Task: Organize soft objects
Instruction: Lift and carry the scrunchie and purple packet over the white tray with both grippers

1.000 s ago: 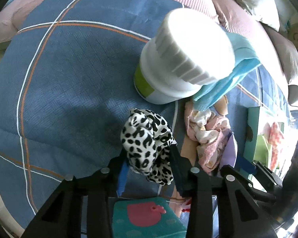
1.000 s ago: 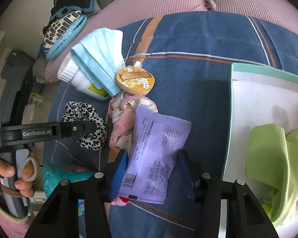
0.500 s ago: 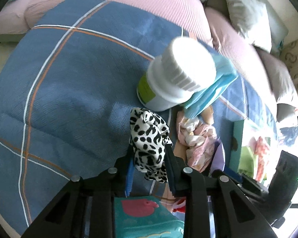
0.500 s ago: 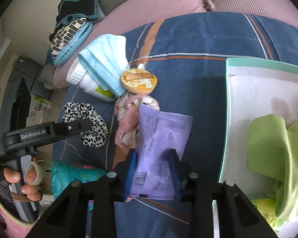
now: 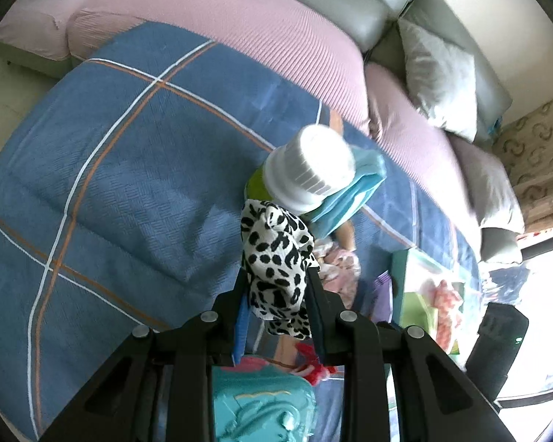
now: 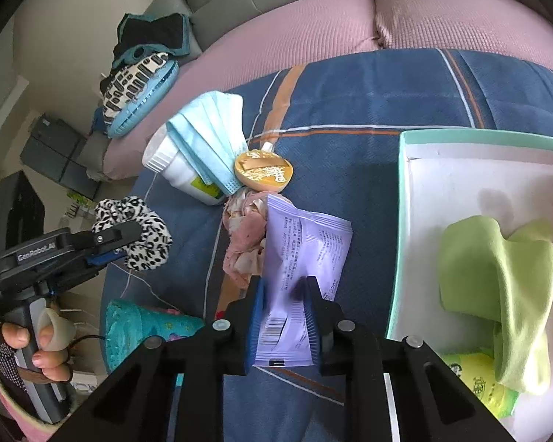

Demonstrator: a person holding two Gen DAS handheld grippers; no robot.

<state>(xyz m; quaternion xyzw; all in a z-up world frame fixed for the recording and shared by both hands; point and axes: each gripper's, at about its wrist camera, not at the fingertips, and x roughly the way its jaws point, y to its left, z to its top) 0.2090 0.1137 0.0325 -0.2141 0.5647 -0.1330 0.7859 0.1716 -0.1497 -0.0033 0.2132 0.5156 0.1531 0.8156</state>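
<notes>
Left claw (image 5: 276,294) clamping spotted scrunchie (image 5: 274,258), right claw (image 6: 284,309) pinching purple packet (image 6: 298,254)

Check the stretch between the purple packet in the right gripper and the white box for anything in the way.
Nothing visible blocks it. The purple packet is held by the right gripper; only bare blue blanket lies between it and the white box.

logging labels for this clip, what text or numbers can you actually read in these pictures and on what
"GenRobot.AI": on the side of the left hand-held gripper.
Purple packet: rows of small print and a barcode, too small to read.
Gold round tin: pale lettering, unreadable.
White bottle: green label, unreadable.
Yellow-green packet in the box: characters blurred.
</notes>
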